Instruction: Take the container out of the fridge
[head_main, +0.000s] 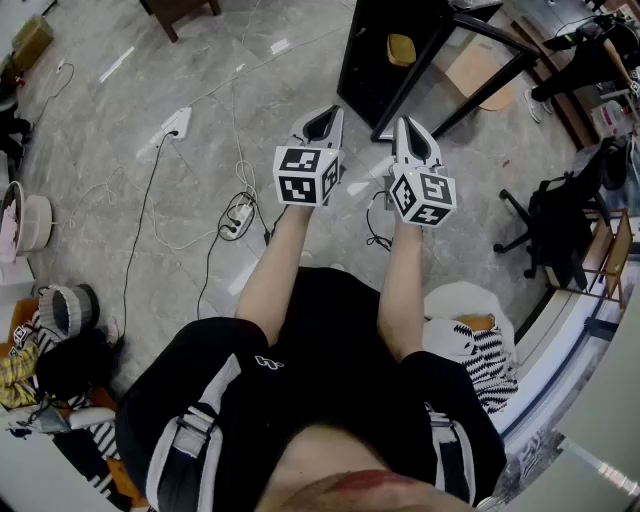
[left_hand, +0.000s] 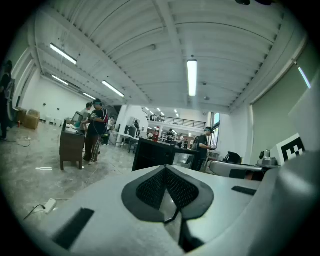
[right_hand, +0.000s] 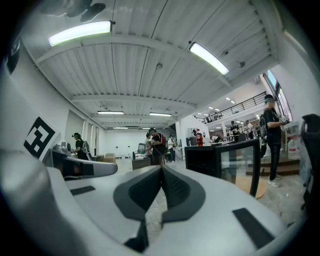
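The left gripper (head_main: 322, 122) and right gripper (head_main: 412, 138), both with jaws together and empty, hang before the black fridge (head_main: 362, 70). Inside it, the yellow container (head_main: 400, 48) looks light and rigid, probably best gripped by its sides.

Left of the left tongs (head_main: 325, 120) bare floor (head_main: 200, 60) lies open; ahead of the right tongs (head_main: 412, 135) stands a black cabinet (head_main: 365, 70).

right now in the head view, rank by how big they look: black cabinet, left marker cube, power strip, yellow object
black cabinet
left marker cube
then power strip and yellow object, too alike to rank
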